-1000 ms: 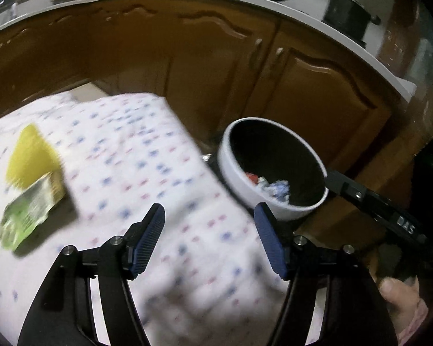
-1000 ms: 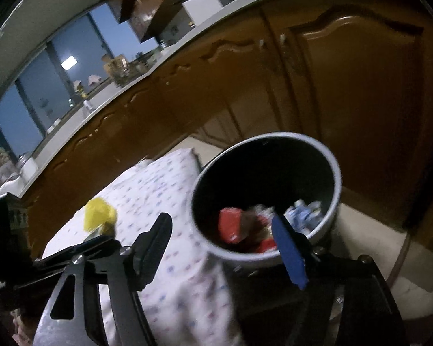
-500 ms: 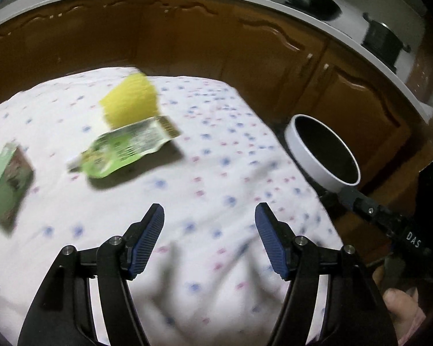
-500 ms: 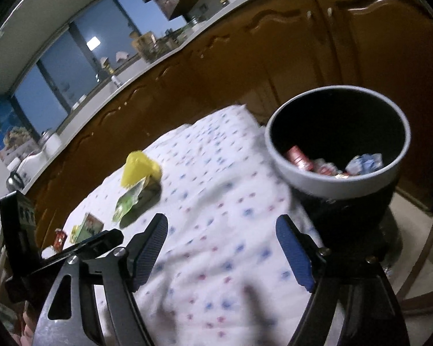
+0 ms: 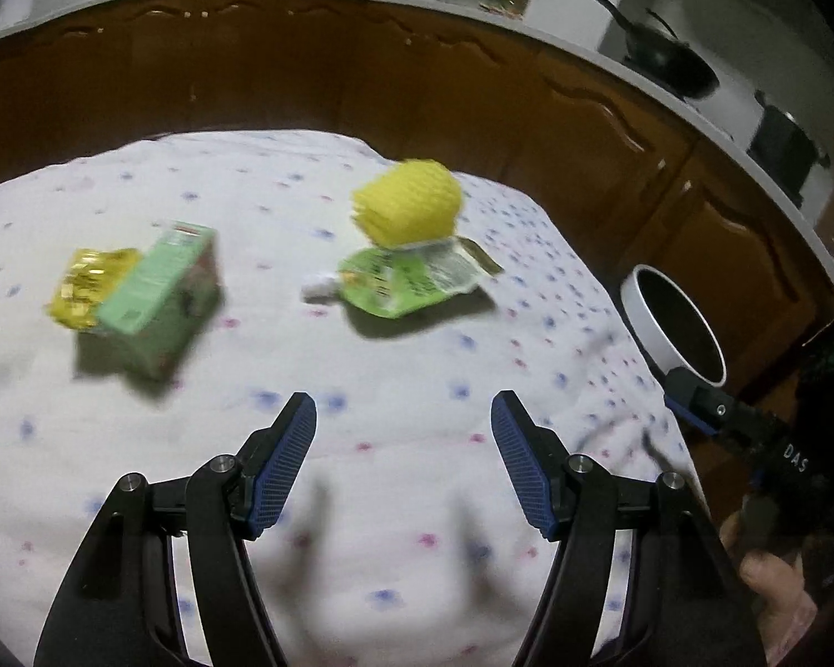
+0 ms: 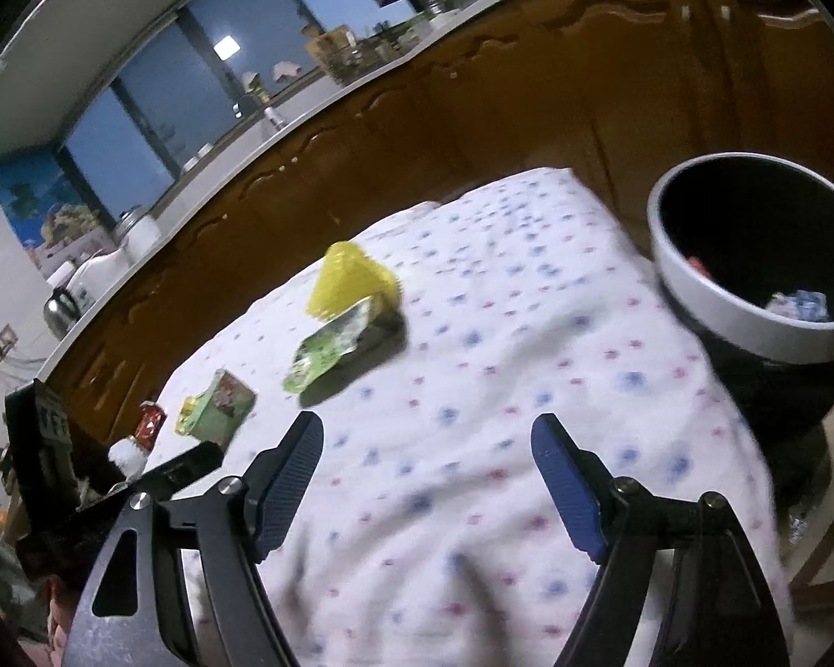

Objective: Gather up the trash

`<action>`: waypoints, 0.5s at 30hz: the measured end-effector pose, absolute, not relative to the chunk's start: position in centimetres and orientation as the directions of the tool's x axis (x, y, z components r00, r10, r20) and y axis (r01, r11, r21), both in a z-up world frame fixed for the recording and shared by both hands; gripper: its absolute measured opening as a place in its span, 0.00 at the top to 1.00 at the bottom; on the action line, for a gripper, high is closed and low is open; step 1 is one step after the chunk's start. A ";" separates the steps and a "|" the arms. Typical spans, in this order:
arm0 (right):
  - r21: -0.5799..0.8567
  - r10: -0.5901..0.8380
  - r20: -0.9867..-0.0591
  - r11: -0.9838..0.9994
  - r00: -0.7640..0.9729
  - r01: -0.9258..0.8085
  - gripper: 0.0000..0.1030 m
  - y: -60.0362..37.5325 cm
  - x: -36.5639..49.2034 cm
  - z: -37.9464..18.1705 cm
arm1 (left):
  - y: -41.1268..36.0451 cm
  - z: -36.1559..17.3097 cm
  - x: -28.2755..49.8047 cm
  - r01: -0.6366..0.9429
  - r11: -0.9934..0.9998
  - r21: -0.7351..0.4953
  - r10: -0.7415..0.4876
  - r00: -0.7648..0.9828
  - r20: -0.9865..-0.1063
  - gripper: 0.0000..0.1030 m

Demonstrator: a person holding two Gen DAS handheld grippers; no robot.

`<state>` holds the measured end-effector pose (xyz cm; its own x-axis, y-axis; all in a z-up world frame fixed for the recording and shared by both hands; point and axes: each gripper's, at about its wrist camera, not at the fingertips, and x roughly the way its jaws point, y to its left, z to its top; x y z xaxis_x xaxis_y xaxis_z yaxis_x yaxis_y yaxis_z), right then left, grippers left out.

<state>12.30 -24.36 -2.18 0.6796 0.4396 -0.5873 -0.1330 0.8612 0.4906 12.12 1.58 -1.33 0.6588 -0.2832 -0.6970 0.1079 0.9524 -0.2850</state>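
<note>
Trash lies on a table with a dotted white cloth (image 5: 395, 389). A green spout pouch (image 5: 411, 278) lies mid-table with a yellow foam net (image 5: 406, 205) just behind it. A green carton (image 5: 155, 300) and a yellow wrapper (image 5: 86, 283) lie at the left. The same pouch (image 6: 328, 350), net (image 6: 350, 278) and carton (image 6: 222, 406) show in the right wrist view, with a small red wrapper (image 6: 150, 422) further left. The white-rimmed bin (image 6: 750, 278) stands off the table's right end, also in the left wrist view (image 5: 673, 322). My left gripper (image 5: 403, 456) and right gripper (image 6: 428, 478) are open and empty above the cloth.
Brown kitchen cabinets (image 5: 472, 100) with a white counter run behind the table. A wok (image 5: 667, 61) and a pot (image 5: 784, 144) stand on the counter. The bin holds several wrappers (image 6: 795, 303). The other hand-held gripper (image 5: 750, 433) shows at the right edge.
Both grippers have swung left, away from the bin and back over the table. The pouch, net and carton have come into the middle of the views. Both stay open.
</note>
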 end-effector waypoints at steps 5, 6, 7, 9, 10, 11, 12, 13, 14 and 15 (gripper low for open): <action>0.489 0.483 -0.580 0.851 0.656 -0.194 0.23 -21.4 12.8 -1.7 | 5.9 -0.5 11.1 0.040 0.957 -0.287 -0.233 0.699 -0.676 0.35; 0.490 0.495 -0.578 0.846 0.648 -0.210 0.23 -20.7 13.0 -1.6 | 6.8 -0.4 11.0 0.023 0.957 -0.288 -0.219 0.705 -0.674 0.35; 0.491 0.505 -0.577 0.842 0.642 -0.221 0.23 -20.1 13.1 -1.5 | 7.9 -0.3 10.9 0.002 0.958 -0.287 -0.203 0.712 -0.672 0.35; 0.492 0.519 -0.575 0.837 0.633 -0.239 0.23 -19.1 13.4 -1.4 | 9.7 -0.1 10.9 -0.031 0.957 -0.288 -0.178 0.720 -0.670 0.35; 0.494 0.527 -0.574 0.833 0.627 -0.248 0.23 -18.6 13.6 -1.4 | 10.5 -0.1 10.9 -0.047 0.956 -0.289 -0.167 0.725 -0.668 0.35; 0.497 0.534 -0.572 0.830 0.623 -0.255 0.23 -18.3 13.7 -1.3 | 11.5 0.0 10.9 -0.067 0.953 -0.295 -0.154 0.731 -0.665 0.35; 0.501 0.545 -0.569 0.823 0.616 -0.266 0.23 -17.8 13.8 -1.3 | 12.6 0.1 11.0 -0.087 0.949 -0.303 -0.144 0.735 -0.662 0.35; 0.505 0.553 -0.566 0.819 0.611 -0.273 0.23 -17.4 13.9 -1.2 | 13.5 0.2 11.2 -0.104 0.946 -0.307 -0.133 0.739 -0.661 0.35; 0.513 0.568 -0.561 0.809 0.602 -0.286 0.23 -16.9 14.1 -1.2 | 14.2 0.1 11.4 -0.120 0.945 -0.305 -0.120 0.740 -0.662 0.35; 0.522 0.584 -0.554 0.799 0.594 -0.299 0.23 -16.3 14.3 -1.2 | 15.0 0.0 11.7 -0.139 0.942 -0.304 -0.105 0.740 -0.664 0.35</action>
